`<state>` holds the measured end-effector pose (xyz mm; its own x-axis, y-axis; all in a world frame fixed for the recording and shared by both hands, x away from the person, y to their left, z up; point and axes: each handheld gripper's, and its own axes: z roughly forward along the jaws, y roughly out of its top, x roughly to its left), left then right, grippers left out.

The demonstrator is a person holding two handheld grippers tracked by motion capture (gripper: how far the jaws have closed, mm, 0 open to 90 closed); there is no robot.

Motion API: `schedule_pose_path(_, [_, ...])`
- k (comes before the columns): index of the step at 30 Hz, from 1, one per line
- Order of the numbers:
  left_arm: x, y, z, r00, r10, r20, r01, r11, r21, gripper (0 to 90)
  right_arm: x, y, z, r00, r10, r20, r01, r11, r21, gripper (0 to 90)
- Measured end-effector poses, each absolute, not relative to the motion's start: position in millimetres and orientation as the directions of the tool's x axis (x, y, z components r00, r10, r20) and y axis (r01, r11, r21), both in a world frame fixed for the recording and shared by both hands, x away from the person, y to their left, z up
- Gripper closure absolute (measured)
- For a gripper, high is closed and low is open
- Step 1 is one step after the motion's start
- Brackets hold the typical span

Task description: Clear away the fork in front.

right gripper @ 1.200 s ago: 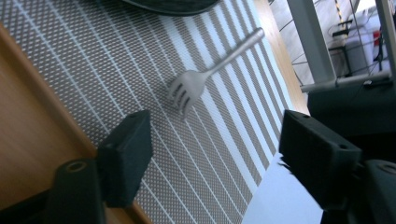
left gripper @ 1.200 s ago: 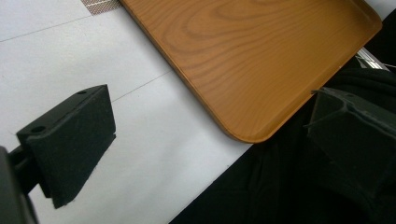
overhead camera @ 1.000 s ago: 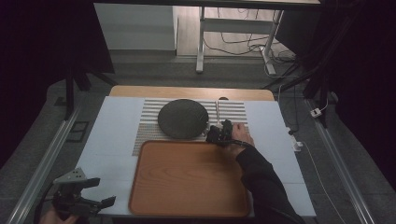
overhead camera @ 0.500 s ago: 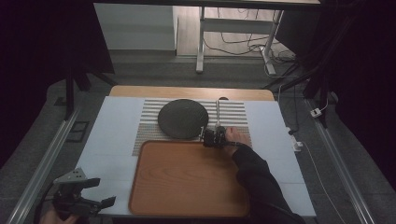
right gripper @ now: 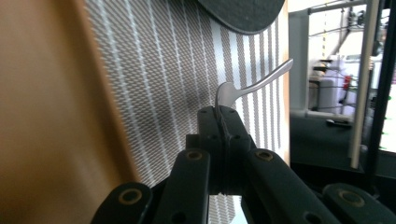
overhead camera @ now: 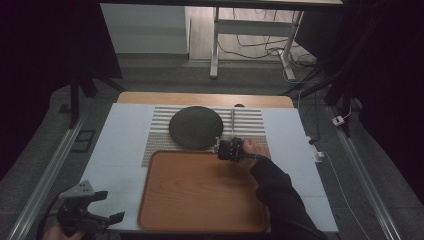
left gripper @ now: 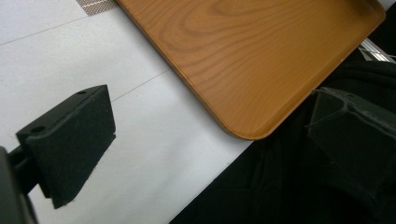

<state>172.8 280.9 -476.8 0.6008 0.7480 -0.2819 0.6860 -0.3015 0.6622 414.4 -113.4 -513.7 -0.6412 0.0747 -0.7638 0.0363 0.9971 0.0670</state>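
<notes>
A: Going left to right in the high view, what is found first?

B: At the lower left, the left gripper [overhead camera: 82, 212] is held with its jaws wide apart, nothing between them, just beside the near left corner of the wooden tray [overhead camera: 165, 210].

A: And the utensil?

B: Right of centre, the right gripper [overhead camera: 226, 149] is clamped on the end of a metal utensil [right gripper: 254, 84], at the tray's far right corner on the striped mat [overhead camera: 157, 135], just right of the dark plate [overhead camera: 195, 127].

A: How is its long axis laid?

B: From the jaws it runs toward the top of the frame, its free end tilted off the mat. The tray lies toward the bottom of the frame from the gripper, so the right hand is judged far nearer.
</notes>
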Motion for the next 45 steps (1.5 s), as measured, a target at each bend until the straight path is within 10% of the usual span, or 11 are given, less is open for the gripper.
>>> schedule_pose_path(17, [171.5,279.0,-475.0,0.628,0.731,-0.267,0.658,-0.315,0.684,0.0,365.7,-137.9,-472.5,-0.686,0.274,-0.674,0.079,0.949,0.305,88.7])
schedule_pose_path(45, [189.6,250.0,-469.3,0.732,0.628,-0.264,0.577,-0.364,0.732,0.0,284.2,-194.2,-435.3,-0.863,0.466,-0.196,0.193,0.662,0.724,88.7])
